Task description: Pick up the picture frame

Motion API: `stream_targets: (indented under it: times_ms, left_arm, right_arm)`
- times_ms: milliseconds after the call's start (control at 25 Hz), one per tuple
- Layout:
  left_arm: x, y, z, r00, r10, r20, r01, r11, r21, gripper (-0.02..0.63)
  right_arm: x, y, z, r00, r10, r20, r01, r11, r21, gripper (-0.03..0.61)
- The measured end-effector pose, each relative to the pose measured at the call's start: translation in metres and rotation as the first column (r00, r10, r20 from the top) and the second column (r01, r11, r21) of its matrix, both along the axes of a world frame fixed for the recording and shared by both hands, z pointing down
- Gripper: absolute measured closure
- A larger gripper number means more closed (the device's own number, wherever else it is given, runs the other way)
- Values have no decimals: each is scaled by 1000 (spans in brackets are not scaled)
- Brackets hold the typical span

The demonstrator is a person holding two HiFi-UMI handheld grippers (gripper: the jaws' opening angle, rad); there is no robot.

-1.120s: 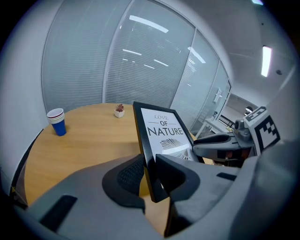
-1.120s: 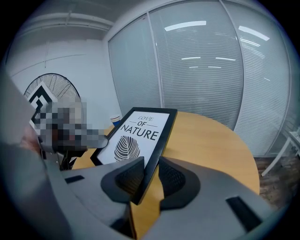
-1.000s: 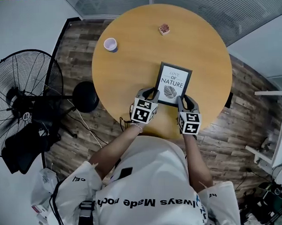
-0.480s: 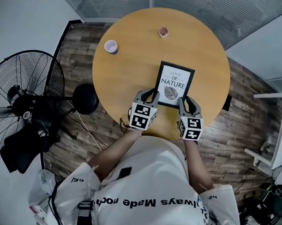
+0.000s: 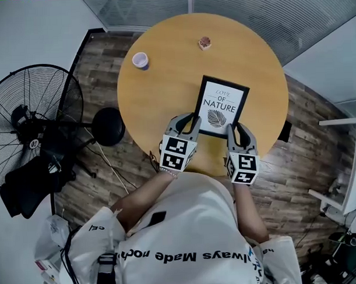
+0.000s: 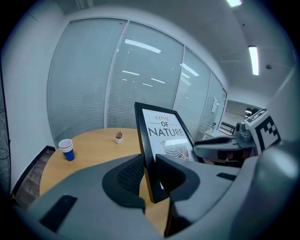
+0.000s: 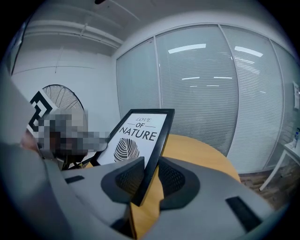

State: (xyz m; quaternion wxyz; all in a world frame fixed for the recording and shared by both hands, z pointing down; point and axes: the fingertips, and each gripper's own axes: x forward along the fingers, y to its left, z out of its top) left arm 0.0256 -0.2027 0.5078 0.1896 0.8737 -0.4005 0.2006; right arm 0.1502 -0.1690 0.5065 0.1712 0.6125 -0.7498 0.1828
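The black picture frame (image 5: pixel 222 102) carries a white print with a leaf and the words "LOVE OF NATURE". It is held over the near part of the round wooden table (image 5: pixel 169 69). My left gripper (image 5: pixel 186 119) is shut on its near left corner, and my right gripper (image 5: pixel 237 130) is shut on its near right corner. In the left gripper view the picture frame (image 6: pixel 161 129) rises tilted from between the jaws of the left gripper (image 6: pixel 151 173). In the right gripper view the picture frame (image 7: pixel 136 136) leans left out of the right gripper (image 7: pixel 149 180).
A small cup (image 5: pixel 141 60) stands at the table's far left, blue in the left gripper view (image 6: pixel 67 149). A small potted plant (image 5: pixel 205 42) sits near the far edge. A standing fan (image 5: pixel 34 120) is on the floor to the left, with glass walls beyond the table.
Both grippers keep their hold on the frame's near corners. They have drawn slightly toward the person, and the frame looks a little larger, as if higher.
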Motion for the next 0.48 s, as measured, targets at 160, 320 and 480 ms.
stream_targets:
  times_ms: [160, 320, 480]
  left_arm:
    - [2, 5, -16, 1000, -4, -12, 4, 1000, 28, 520]
    - [3, 11, -33, 1000, -12, -29, 13, 999, 51, 520]
    - [4, 13, -54, 999, -19, -39, 22, 996, 89, 520]
  right_arm:
    - [3, 5, -17, 1000, 5, 2, -5, 999, 33, 471]
    - [6, 11, -35, 1000, 8, 2, -8, 998, 68, 472]
    - [7, 11, -55, 1000, 8, 0, -8, 995, 103, 476]
